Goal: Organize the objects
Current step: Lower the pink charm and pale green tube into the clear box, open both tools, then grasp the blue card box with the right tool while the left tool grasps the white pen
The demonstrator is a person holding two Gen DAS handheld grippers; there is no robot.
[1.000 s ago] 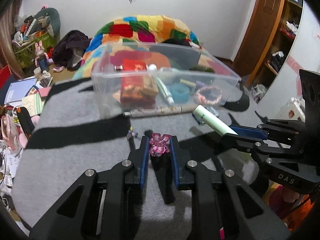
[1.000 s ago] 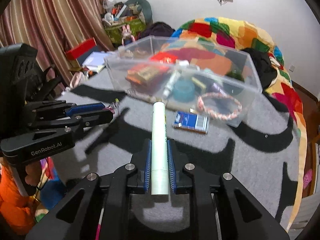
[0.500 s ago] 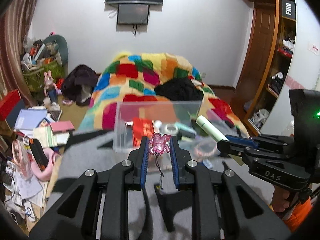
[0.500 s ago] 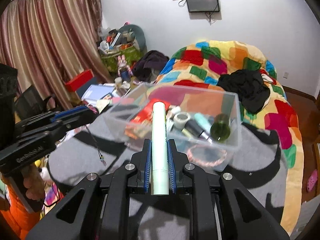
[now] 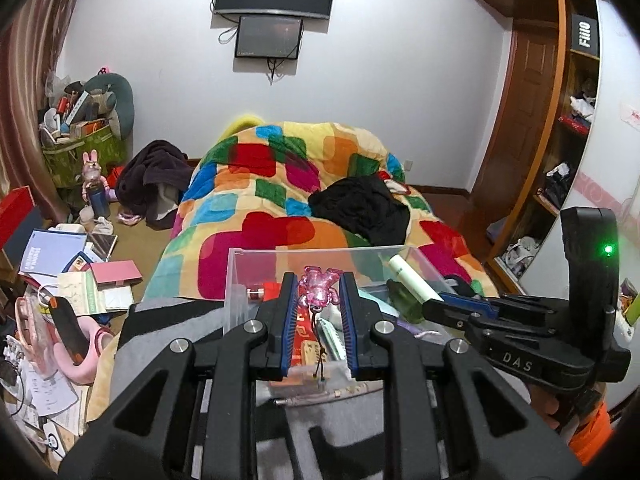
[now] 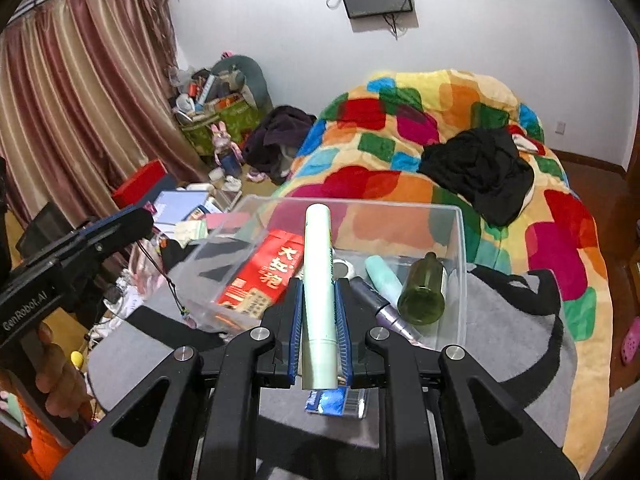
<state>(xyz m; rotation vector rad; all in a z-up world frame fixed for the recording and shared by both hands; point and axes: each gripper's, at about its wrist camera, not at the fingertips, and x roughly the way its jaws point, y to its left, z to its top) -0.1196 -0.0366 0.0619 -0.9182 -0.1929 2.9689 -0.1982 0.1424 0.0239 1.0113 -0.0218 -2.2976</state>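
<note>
Care matters as I carry both loads over the clear bin at frame centre: left gripper pinching the pink charm, right gripper clamping the pale green tube, releasing only well inside its walls.

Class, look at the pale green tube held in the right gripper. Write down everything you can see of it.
The pale green tube is a slim, smooth cylinder that looks like plastic, with small print along one side. The right gripper clamps its lower half between blue-padded jaws, which are all that touches it. It points forward and slightly up, its rounded far end above the clear plastic bin. From the left wrist view it juts out at a slant.
</note>
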